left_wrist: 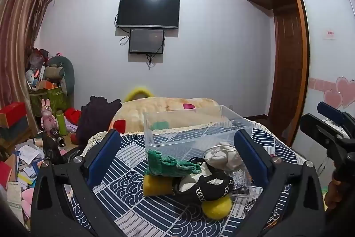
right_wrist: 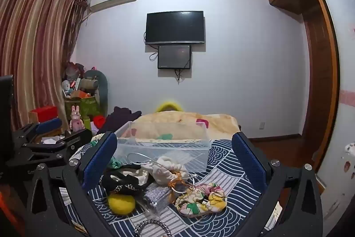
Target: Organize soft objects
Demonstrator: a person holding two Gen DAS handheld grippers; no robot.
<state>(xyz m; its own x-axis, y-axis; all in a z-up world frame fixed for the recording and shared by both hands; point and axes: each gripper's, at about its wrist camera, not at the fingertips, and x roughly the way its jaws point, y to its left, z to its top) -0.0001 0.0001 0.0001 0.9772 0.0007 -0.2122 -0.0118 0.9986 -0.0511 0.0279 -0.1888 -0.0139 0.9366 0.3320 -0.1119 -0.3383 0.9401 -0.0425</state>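
Observation:
A pile of soft things lies on the blue patterned bedspread [left_wrist: 124, 192]: a green knitted piece [left_wrist: 170, 164], a yellow sponge [left_wrist: 156, 186], a black trimmed item [left_wrist: 206, 189], a yellow ball [left_wrist: 217, 207] and a white cloth bundle [left_wrist: 223, 157]. A clear plastic bin [left_wrist: 195, 126] stands behind the pile. My left gripper [left_wrist: 177, 154] is open, with the pile between its fingers. My right gripper [right_wrist: 175, 154] is open over the same pile, near a floral scrunchie [right_wrist: 202, 200], a silver pouch [right_wrist: 155, 196] and the bin [right_wrist: 164, 143].
A folded beige blanket [left_wrist: 168, 112] lies behind the bin. Cluttered boxes, toys and papers [left_wrist: 26, 148] fill the floor at the left. A wardrobe [left_wrist: 288, 59] stands at the right. A beaded hairband [right_wrist: 150, 228] lies at the near edge.

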